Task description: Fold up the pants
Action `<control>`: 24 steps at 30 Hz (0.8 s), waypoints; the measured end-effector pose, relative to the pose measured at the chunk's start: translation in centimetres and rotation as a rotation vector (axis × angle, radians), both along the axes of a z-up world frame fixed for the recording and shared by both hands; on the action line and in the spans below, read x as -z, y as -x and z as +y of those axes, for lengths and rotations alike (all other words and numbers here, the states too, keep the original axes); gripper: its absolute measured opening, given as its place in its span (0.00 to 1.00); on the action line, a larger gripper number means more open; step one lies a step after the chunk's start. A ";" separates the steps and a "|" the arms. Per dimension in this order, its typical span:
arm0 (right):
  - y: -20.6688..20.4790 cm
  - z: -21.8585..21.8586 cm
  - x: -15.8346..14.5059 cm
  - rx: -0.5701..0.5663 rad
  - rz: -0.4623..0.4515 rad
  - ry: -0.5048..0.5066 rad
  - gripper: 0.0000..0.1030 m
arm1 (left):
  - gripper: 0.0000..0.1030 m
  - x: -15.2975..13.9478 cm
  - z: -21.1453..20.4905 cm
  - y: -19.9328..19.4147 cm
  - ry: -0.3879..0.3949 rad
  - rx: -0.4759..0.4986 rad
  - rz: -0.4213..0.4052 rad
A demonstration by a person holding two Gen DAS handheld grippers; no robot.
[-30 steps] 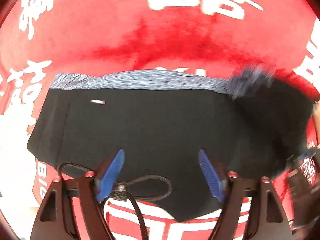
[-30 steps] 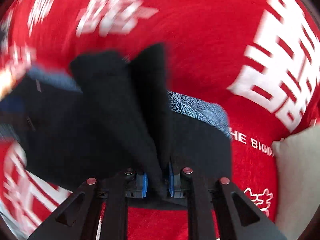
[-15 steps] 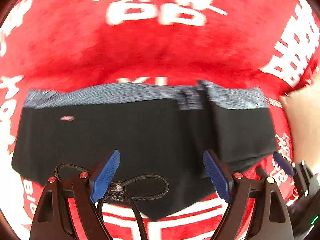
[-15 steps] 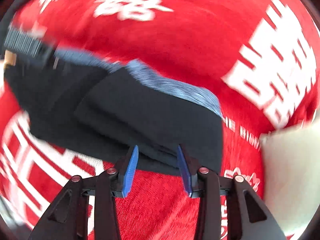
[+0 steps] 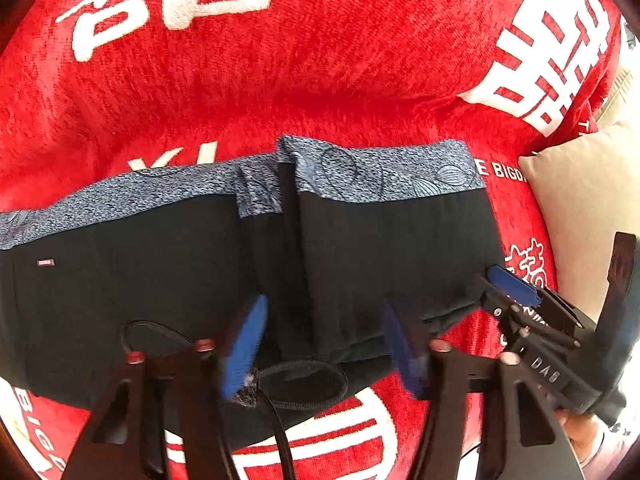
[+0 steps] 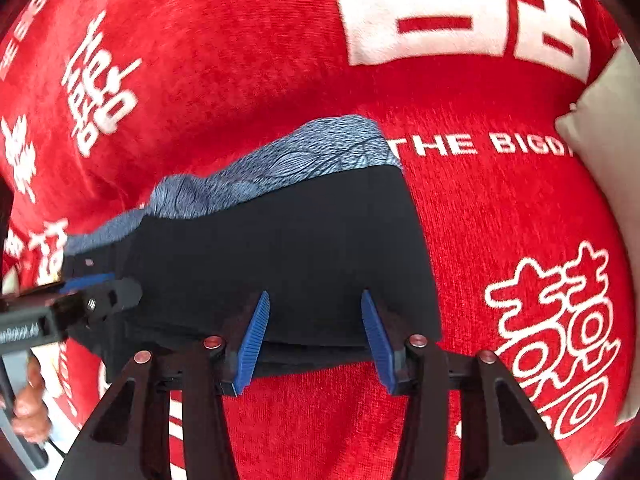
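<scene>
Pants (image 5: 168, 280), black with a blue-grey patterned waistband (image 5: 380, 168), lie flat on the red blanket (image 5: 280, 80) with its white printed characters. Their right part is folded over onto the rest, so a second strip of waistband overlaps the first near the middle of my left wrist view. A small label (image 5: 45, 262) sits on the black cloth towards the left end. A black cord loop (image 5: 304, 384) lies on the lower hem.

My left gripper (image 5: 324, 344) points steeply down over the lower edge of the pants, just where the folded layer ends. Its jaws are closing, with black cloth between the blue pads (image 5: 244, 340); I see no pinch, and the pads look slightly blurred.

My right gripper (image 6: 316, 336) hangs over the lower edge of the folded right part. Its jaws are opening, the blue pads (image 6: 254, 340) stand apart on either side of the hem and do not press on it. In the left view this gripper shows at the right end of the pants, with a hand (image 5: 588, 436) behind it; in the right view the left gripper and its hand (image 6: 28, 412) show at the left edge.

A beige cushion (image 6: 608, 128) rests at the blanket's right edge, apart from the pants.
</scene>
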State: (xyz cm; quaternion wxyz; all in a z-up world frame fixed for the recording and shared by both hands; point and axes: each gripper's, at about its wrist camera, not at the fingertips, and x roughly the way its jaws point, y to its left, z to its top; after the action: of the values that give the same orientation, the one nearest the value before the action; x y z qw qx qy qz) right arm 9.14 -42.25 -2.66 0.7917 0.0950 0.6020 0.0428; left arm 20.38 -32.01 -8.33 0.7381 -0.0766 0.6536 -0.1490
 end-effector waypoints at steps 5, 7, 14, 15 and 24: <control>0.5 0.1 -0.1 -0.008 -0.007 -0.019 0.50 | 0.53 0.4 -0.6 -0.6 -0.030 0.002 -0.008; 0.5 -0.4 -0.1 0.019 -0.001 -0.051 0.50 | 0.50 1.7 -1.0 -1.3 -0.036 0.001 0.022; 0.7 -0.9 -1.1 -0.006 0.020 -0.058 0.50 | 0.20 0.9 -1.3 0.8 -0.058 0.035 -0.001; 0.8 -1.2 -1.0 -0.010 0.024 -0.056 0.50 | 0.20 1.1 -1.5 1.4 -0.073 0.045 0.002; 3.0 0.9 1.1 -0.062 0.108 -0.040 0.52 | 0.20 1.7 -0.8 3.2 -0.106 -0.004 -0.020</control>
State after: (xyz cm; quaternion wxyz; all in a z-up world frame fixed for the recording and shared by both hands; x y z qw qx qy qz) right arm 6.17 -41.39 -3.78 0.7543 0.0944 0.6455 0.0739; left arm 17.19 -32.81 -10.01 0.7478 -0.0372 0.6530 -0.1137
